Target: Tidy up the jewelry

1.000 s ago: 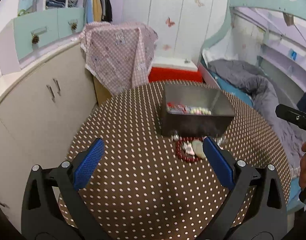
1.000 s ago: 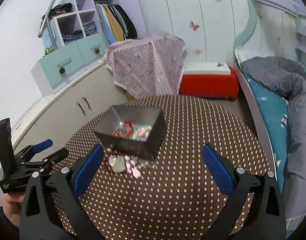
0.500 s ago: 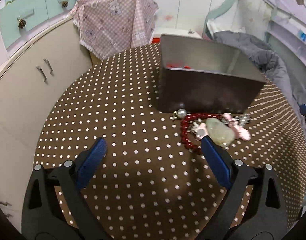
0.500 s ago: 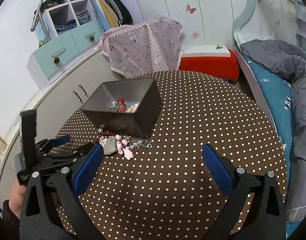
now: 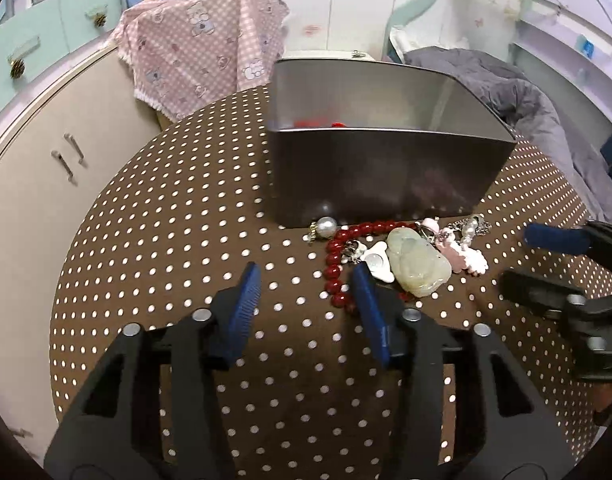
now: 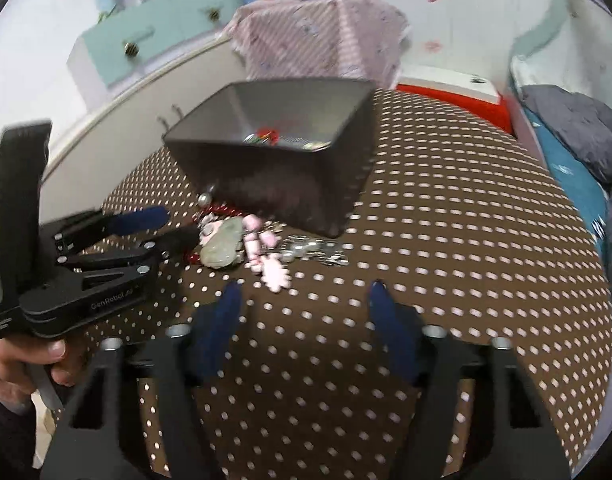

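Observation:
A grey metal box (image 5: 385, 168) stands on the dotted round table and holds some jewelry (image 6: 266, 136). In front of it lies a pile: a red bead bracelet (image 5: 337, 264), a pale green jade pendant (image 5: 415, 268), a pearl (image 5: 327, 226), pink and white charms (image 5: 463, 258) and silver chain (image 6: 313, 248). My left gripper (image 5: 306, 280) is open, low over the table, its right finger at the bracelet's edge. My right gripper (image 6: 304, 300) is open, just short of the pink charms (image 6: 276, 274). The left gripper also shows in the right wrist view (image 6: 162, 228).
The brown white-dotted tablecloth (image 5: 166, 240) covers the round table. A cream cabinet (image 5: 46, 152) stands to the left, a pink checked cloth (image 5: 202, 56) behind, a bed with grey bedding (image 5: 525, 92) to the right and a red box (image 6: 453, 104) behind the table.
Both grippers have come down and in toward the jewelry pile. Both sets of jaws have narrowed but stay open. The jewelry has not moved.

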Action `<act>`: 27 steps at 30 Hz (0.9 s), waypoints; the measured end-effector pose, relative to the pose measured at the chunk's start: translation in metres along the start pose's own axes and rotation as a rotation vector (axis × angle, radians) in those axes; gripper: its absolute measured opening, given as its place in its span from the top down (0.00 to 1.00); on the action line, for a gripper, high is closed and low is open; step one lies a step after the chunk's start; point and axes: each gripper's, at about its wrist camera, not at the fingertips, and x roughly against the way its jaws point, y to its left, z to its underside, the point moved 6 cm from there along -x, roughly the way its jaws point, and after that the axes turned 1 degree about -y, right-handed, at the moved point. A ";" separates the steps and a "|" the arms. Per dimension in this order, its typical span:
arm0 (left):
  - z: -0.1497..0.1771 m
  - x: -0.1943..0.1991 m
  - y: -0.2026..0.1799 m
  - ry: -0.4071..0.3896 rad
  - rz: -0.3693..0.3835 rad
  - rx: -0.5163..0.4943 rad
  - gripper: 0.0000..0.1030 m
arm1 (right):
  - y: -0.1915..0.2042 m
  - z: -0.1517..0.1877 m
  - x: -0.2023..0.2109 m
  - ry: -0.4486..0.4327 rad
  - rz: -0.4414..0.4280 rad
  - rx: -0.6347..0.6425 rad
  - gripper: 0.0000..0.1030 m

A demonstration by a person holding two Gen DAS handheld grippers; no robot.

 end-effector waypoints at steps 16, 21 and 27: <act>0.014 0.024 -0.006 -0.043 0.191 0.041 0.93 | 0.021 0.004 0.008 -0.028 -0.021 0.078 0.86; 0.015 0.050 -0.003 -0.084 0.215 0.053 0.93 | 0.022 0.002 0.034 -0.071 -0.052 0.043 0.86; 0.006 0.084 0.001 -0.151 0.231 0.051 0.93 | 0.026 -0.006 0.058 -0.118 -0.056 0.037 0.86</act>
